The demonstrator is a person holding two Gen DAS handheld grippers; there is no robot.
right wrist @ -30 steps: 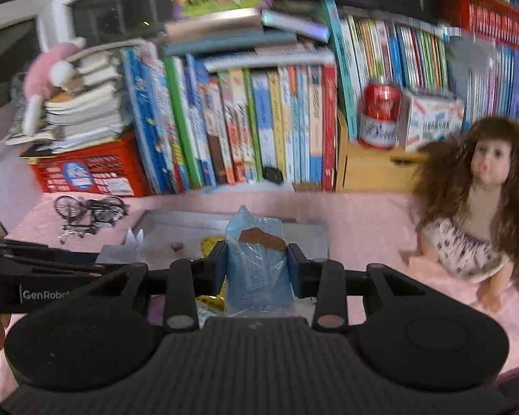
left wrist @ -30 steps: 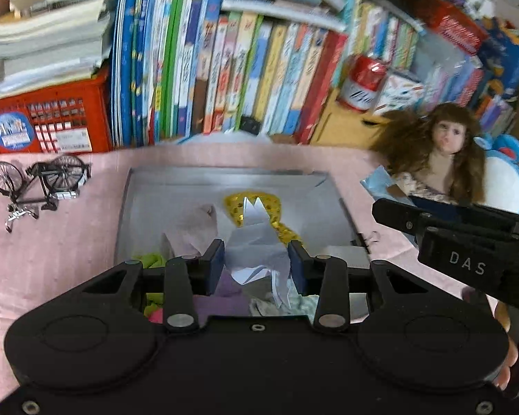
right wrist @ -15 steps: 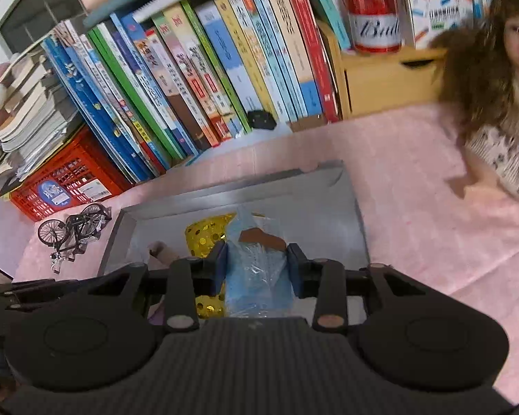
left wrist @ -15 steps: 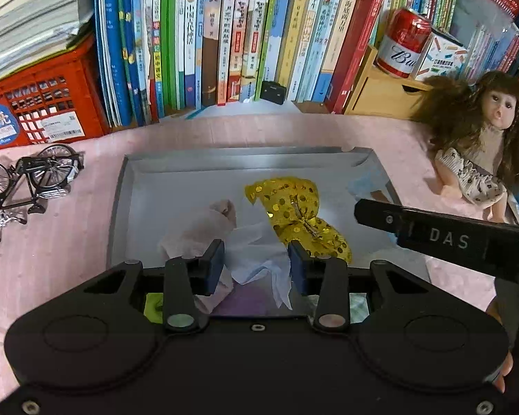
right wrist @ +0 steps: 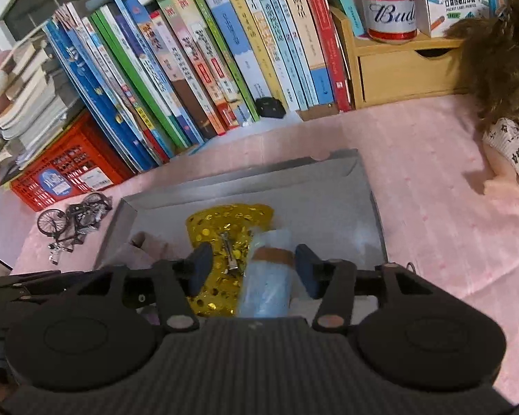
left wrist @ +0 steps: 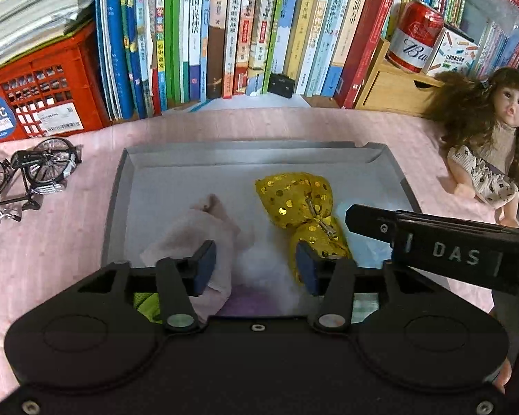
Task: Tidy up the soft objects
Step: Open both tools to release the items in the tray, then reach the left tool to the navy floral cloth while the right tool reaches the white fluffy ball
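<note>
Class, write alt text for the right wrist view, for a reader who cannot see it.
The right gripper, jaws opening, straddles a blue plastic-wrapped bundle lying beside a gold sequined bow in a shallow grey tray on a pink cloth. Behind stand a row of books, a red can and a doll.

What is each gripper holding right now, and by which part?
Nothing. Both are opening: the white tissue lies loose between the left gripper pads, the blue packet between the right gripper pads.

Tray (left wrist: 117,186): grey. Bow (left wrist: 294,197): yellow-gold, sequin-spotted. Cloth (left wrist: 204,228): pale pink. Packet (right wrist: 268,276): light blue, brown band. Table cover (left wrist: 52,242): pink. Crate (left wrist: 34,100): red. Can (left wrist: 415,34): red and white. Doll's dress (left wrist: 481,176): cream, small dark floral print.
</note>
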